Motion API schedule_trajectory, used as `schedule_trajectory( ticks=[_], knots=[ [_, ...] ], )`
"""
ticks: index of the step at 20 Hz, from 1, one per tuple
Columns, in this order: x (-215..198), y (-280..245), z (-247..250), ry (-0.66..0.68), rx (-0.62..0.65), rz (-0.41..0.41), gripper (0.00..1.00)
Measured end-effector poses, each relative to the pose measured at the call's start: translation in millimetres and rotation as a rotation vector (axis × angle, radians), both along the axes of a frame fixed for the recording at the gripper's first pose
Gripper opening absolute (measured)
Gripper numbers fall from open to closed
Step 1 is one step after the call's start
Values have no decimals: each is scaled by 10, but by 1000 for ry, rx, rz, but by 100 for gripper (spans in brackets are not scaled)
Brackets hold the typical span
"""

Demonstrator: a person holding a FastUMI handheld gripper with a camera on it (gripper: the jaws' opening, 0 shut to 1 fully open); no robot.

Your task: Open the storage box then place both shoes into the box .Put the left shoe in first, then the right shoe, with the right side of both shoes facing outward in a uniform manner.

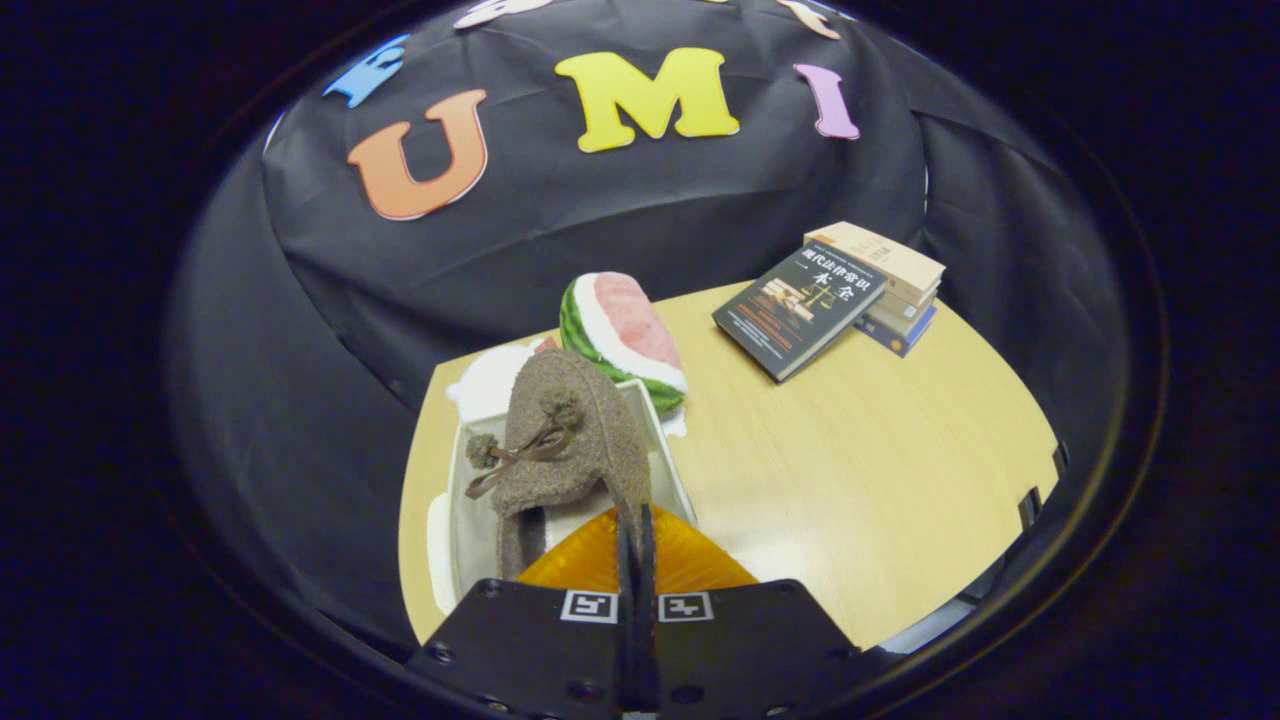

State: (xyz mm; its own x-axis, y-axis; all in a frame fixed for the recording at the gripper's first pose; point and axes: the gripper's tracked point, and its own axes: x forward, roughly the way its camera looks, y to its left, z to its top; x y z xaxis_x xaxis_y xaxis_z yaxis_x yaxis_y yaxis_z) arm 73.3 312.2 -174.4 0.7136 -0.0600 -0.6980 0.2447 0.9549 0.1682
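A brown fuzzy shoe [560, 440] with a small bow hangs from my gripper [634, 545], whose fingers are shut on the shoe's heel edge. The shoe hovers toe-away over the open white storage box [462, 505], which stands on the wooden table just ahead of the fingers. An orange translucent panel [680, 560], seemingly the box's lid or door, lies right under the fingers. I cannot tell whether another shoe is inside the box, as the held shoe hides its interior.
A watermelon-slice plush [625, 335] lies just beyond the box. A white soft thing [490, 385] sits beside it at the box's far corner. A stack of books [835, 295] rests at the table's far right. Bare wooden tabletop [870, 470] spreads to the right of the box.
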Motion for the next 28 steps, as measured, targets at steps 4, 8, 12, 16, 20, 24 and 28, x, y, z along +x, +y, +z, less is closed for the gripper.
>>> schedule_trajectory(
  ticks=[4, 8, 12, 16, 20, 24, 28],
  knots=[
    [12, 67, -213, 8, -101, 2, 0],
    [-11, 44, -431, 37, -178, -25, 0],
    [-19, 46, -570, 57, -238, -35, 0],
    [-13, 31, -621, 55, -259, -35, 2],
    [28, -5, -402, -15, -296, -19, 9],
    [9, -4, -189, -78, -261, 10, 13],
    [-108, -104, 63, -133, -217, 28, 31]
  ],
)
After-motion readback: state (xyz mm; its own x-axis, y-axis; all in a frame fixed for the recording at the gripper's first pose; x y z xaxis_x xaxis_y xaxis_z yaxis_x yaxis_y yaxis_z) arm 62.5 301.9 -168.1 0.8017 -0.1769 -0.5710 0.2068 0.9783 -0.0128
